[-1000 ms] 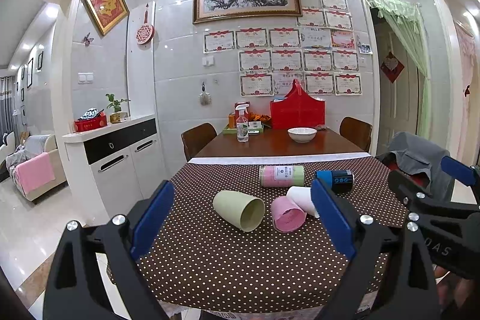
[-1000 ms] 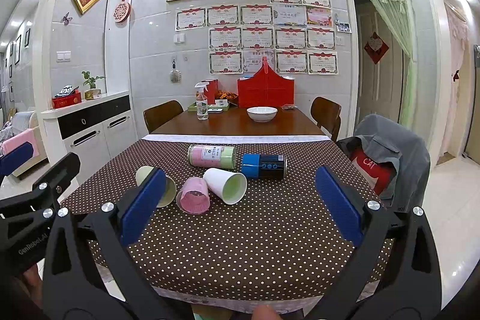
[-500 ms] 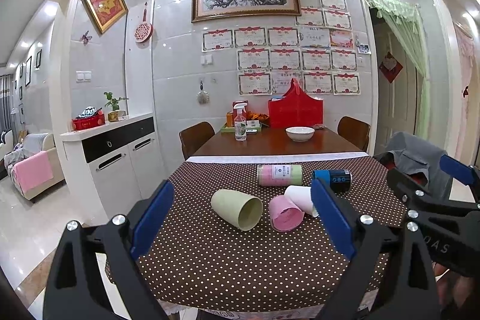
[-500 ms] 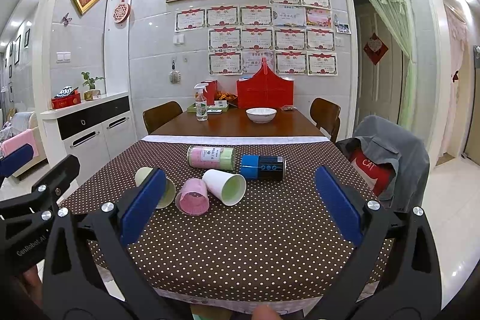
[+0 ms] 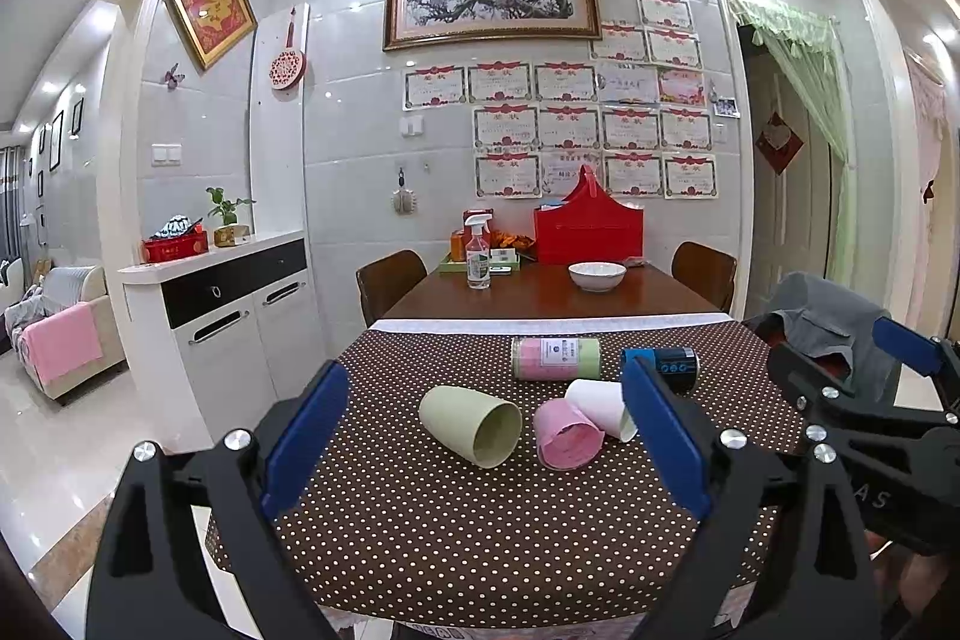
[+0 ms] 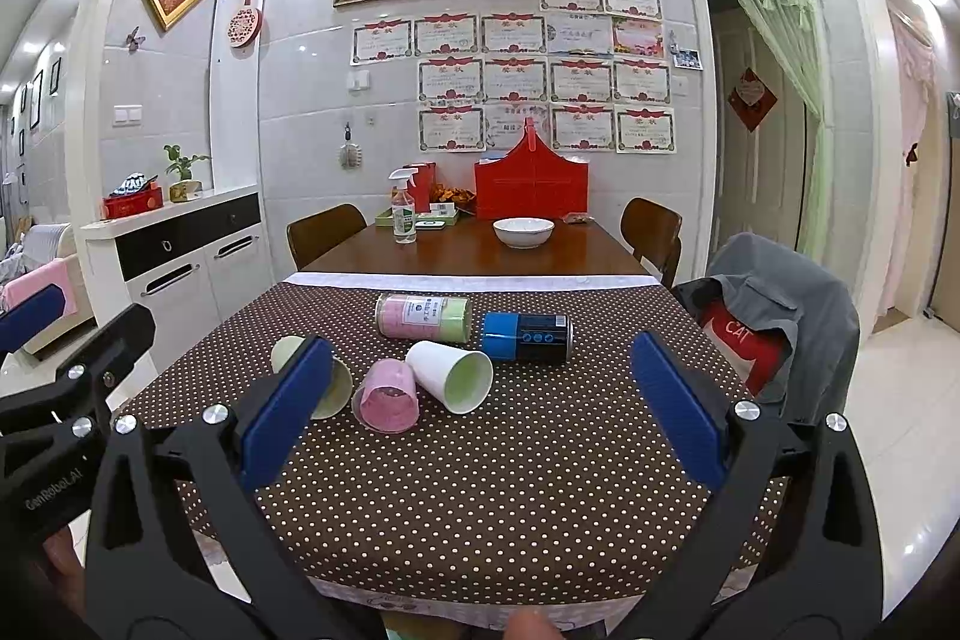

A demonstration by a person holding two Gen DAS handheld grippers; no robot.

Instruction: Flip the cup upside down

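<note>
Lying on their sides mid-tablecloth point(image 5: 420, 508): green cup point(image 5: 471, 427), pink cup point(image 5: 567, 435) touching white cup point(image 5: 597, 403) at its 2 o'clock. Two cans point(image 6: 474, 325) at 12 o'clock behind. Left gripper point(image 5: 486, 436) and right gripper point(image 6: 474, 406) both spread wide, grasping nothing, held short of the cups.

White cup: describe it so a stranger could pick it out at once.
On the brown polka-dot tablecloth, three cups lie tipped in a row. The white cup is the rightmost, nearest the blue-and-black can. It alone is white outside and pale green inside.
</note>
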